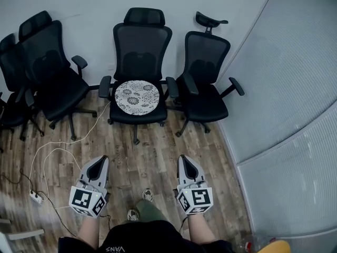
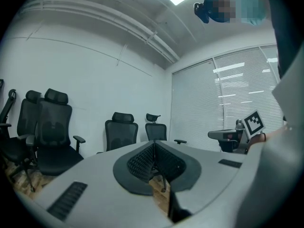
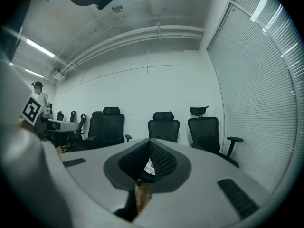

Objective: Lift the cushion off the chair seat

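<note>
Patterned cushion (image 1: pixel 137 96) on middle chair (image 1: pixel 141 41) seat, well ahead of and between left tongs (image 1: pixel 101 161) and right tongs (image 1: pixel 185 160), both closed tight (nothing held).

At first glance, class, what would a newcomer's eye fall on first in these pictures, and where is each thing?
The pale patterned cushion stands out, lying on the seat of the middle chair in a row of black chairs by the white wall. Nearer, the left gripper and right gripper are held side by side above the wooden floor, both shut and empty, pointing at that chair.
</note>
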`<action>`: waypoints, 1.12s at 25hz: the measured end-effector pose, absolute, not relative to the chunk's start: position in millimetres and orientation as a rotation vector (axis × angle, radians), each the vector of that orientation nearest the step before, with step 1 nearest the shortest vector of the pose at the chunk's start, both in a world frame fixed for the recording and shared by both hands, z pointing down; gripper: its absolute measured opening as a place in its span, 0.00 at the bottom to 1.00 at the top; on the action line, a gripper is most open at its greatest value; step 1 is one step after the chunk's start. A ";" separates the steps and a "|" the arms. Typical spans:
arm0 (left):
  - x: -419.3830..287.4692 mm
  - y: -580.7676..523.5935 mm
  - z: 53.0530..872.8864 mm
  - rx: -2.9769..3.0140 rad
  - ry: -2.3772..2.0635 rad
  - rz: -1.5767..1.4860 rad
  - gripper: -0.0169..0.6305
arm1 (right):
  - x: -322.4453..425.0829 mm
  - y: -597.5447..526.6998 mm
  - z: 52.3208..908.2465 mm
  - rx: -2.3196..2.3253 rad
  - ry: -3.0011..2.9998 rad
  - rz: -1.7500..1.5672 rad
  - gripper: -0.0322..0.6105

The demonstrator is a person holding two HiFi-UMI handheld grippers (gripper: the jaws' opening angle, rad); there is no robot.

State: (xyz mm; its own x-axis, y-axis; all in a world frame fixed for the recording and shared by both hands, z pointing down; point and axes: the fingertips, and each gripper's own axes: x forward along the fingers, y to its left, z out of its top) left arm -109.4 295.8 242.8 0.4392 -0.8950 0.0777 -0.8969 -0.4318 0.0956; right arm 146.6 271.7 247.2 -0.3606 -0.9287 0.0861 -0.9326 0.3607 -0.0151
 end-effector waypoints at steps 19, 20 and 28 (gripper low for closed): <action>-88.7 136.6 233.2 2.489 -1.748 -0.005 0.05 | 161.9 91.4 239.6 1.580 -2.637 0.040 0.08; -89.0 131.6 232.7 2.482 -1.757 -0.003 0.05 | 162.9 85.0 239.7 1.576 -2.640 0.044 0.08; -91.4 95.6 239.6 2.443 -1.785 0.019 0.05 | 158.7 43.6 248.2 1.536 -2.660 0.079 0.08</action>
